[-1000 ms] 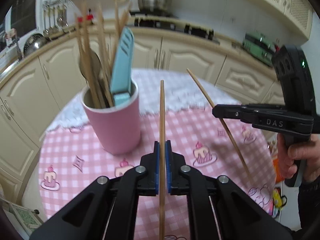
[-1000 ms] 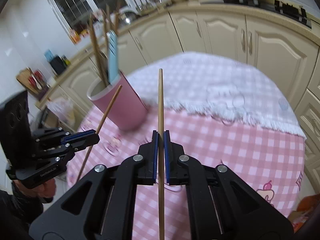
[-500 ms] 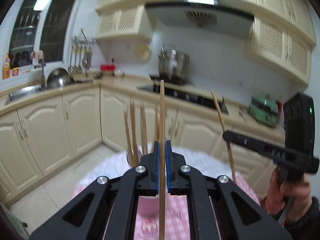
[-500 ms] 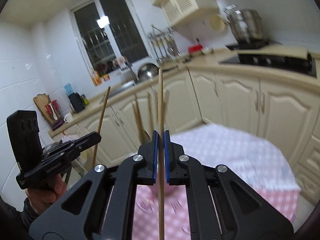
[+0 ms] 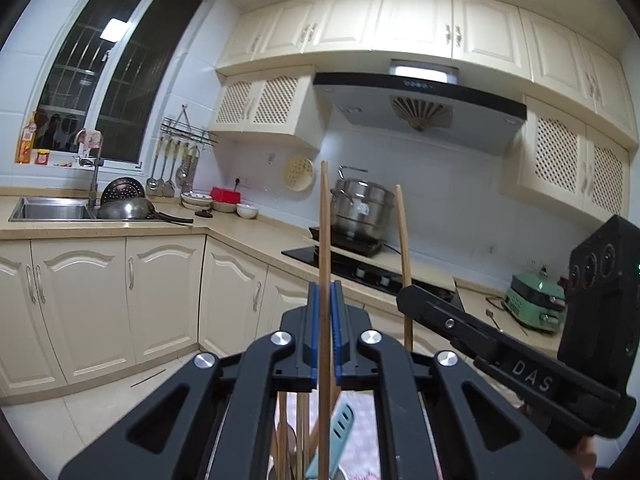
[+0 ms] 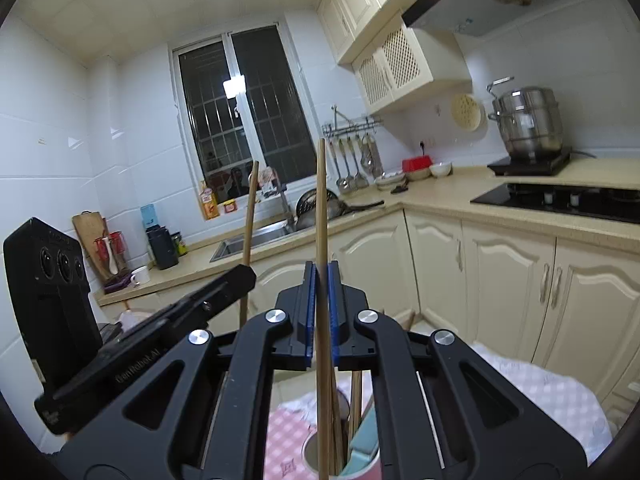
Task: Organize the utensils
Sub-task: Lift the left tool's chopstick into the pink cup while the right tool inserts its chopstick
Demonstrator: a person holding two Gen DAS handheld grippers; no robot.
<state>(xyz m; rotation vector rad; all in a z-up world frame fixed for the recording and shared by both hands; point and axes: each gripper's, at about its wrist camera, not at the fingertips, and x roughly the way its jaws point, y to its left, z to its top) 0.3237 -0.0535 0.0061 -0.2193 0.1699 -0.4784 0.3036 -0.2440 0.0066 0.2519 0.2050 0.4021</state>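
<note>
- The left wrist view is showing the far kitchen wall: a range hood (image 5: 420, 100), a steel stockpot (image 5: 362, 210) standing on a hob, and a green appliance (image 5: 534, 300) on the far right of the kitchen bench (image 5: 248, 236).
- That same view is catching only the tops of the utensils low between the gripper arms: several wooden sticks and a light-blue slotted spatula (image 5: 340, 424); the cup holding them is hidden there.
- The right wrist view is showing what the left one is not: the rim of the pink holder cup (image 6: 368, 470) at the bottom edge, standing on a pink checked tablecloth (image 6: 286, 436) with a white lace cloth (image 6: 532, 384) to its right.
- It is also taking in the window (image 6: 244, 120), the sink (image 6: 256, 236) and a cutting board (image 6: 90, 228) on the far left.
- The left gripper (image 5: 325, 340) is clamping shut on a wooden chopstick (image 5: 325, 240), which is standing upright between the blue pads.
- The right gripper (image 6: 321, 316) is likewise squeezing closed on a second chopstick (image 6: 321, 208), upright, with its lower end reaching down over the cup's mouth.
- Each gripper is appearing in the other's view, with its own stick rising above the jaws, just beside its partner.
</note>
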